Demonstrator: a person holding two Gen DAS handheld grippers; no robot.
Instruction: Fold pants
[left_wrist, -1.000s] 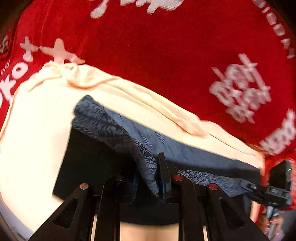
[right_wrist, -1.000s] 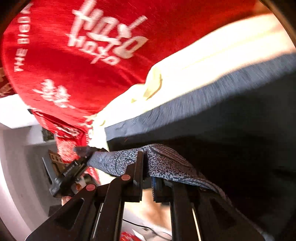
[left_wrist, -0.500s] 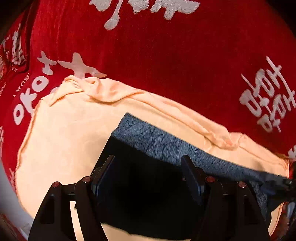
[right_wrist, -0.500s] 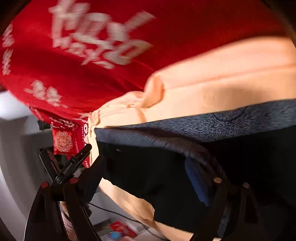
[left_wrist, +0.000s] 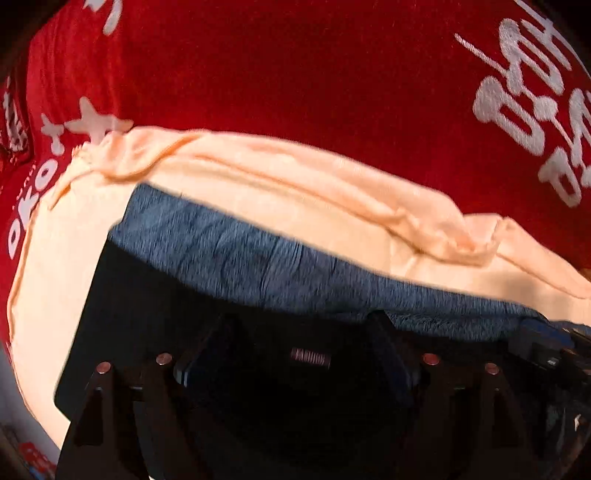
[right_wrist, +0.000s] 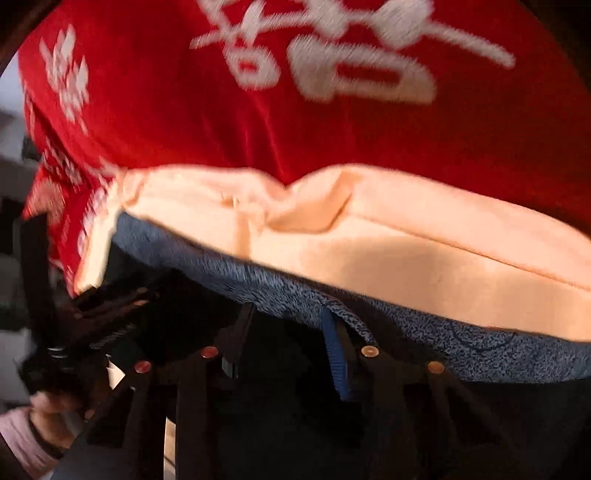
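The dark blue patterned pants (left_wrist: 236, 258) lie folded on a peach cloth (left_wrist: 258, 184), their speckled far edge running across both views; they also show in the right wrist view (right_wrist: 461, 347). My left gripper (left_wrist: 295, 354) is open and empty, fingers spread just over the dark fold. My right gripper (right_wrist: 291, 339) is open and empty, its fingers (right_wrist: 334, 350) close over the pants' near edge. The other gripper shows at each view's side, the right one in the left wrist view (left_wrist: 546, 350) and the left one in the right wrist view (right_wrist: 103, 306).
A red cloth with white lettering (left_wrist: 295, 74) covers the surface beyond the peach cloth (right_wrist: 406, 251). A hand in a pink sleeve (right_wrist: 40, 417) shows at the lower left of the right wrist view. Grey room background lies at the left (right_wrist: 11, 221).
Both grippers, shut on the pants' edge a second ago, have opened and let it drop flat. Both have since moved closer over the folded pants.
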